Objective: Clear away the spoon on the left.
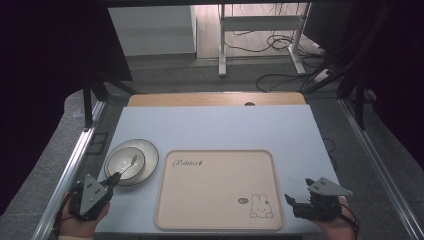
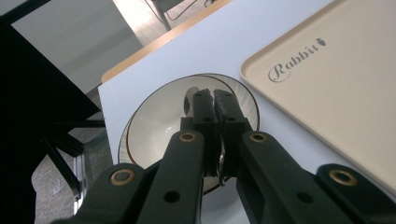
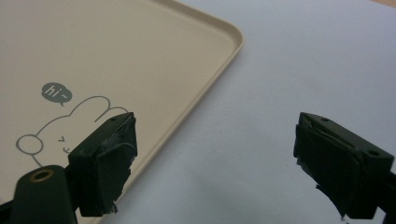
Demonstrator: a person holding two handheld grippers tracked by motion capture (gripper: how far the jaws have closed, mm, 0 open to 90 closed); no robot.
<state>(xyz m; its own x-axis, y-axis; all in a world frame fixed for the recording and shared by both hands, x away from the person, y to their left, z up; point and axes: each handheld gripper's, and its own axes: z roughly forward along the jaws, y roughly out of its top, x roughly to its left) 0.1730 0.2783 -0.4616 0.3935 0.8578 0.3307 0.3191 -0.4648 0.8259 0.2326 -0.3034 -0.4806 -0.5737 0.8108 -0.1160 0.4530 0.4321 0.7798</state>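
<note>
Gripping thin metal spoon (image 2: 219, 161) handle, left gripper (image 2: 215, 100) clenched over white ceramic bowl (image 1: 126, 162), worktop 9 o'clock beside beige tray (image 1: 217, 210); spoon light, slippery. Right gripper (image 3: 215, 158) released.

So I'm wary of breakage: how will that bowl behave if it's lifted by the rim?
The bowl looks glazed ceramic, so probably slippery and fragile. It sits on a plate, so it may slide. The spoon inside could rattle or tip out.
</note>
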